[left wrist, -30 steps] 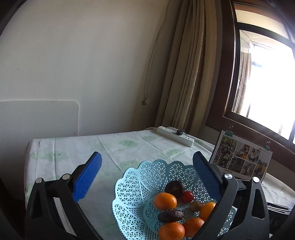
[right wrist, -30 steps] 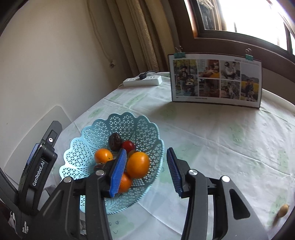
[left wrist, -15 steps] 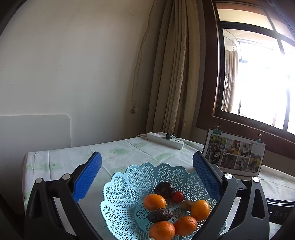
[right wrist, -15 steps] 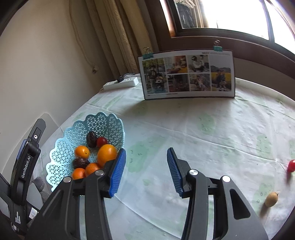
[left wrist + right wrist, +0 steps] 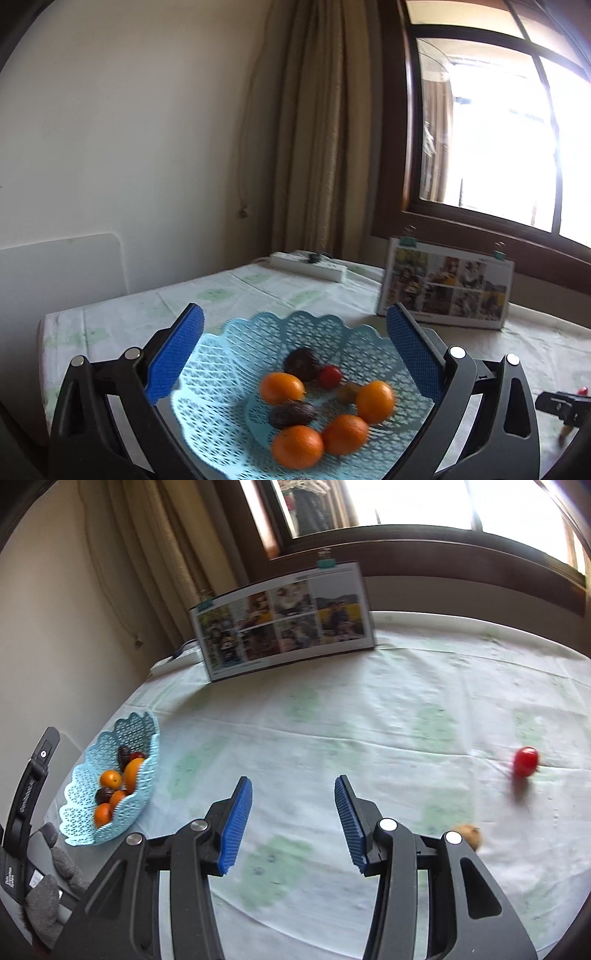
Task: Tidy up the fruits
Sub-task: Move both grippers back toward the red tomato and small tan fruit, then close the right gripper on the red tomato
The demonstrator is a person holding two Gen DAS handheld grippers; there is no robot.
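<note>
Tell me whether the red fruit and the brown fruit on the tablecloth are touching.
Apart. The right wrist view shows bare tablecloth between the red fruit and the brown fruit.

A pale blue lattice basket (image 5: 229, 373) with a scalloped rim sits on the tablecloth, holding four oranges (image 5: 297, 446), two dark, rough-skinned fruits (image 5: 302, 362), a small red fruit (image 5: 329, 376) and a small brownish one (image 5: 348, 392), all clustered in its bowl. Well apart from the basket, across the cloth, a loose red fruit (image 5: 525, 761) lies on its own, blurred in the right wrist view, and near it a small tan fruit (image 5: 469, 835) rests on the cloth, partly hidden.
</note>
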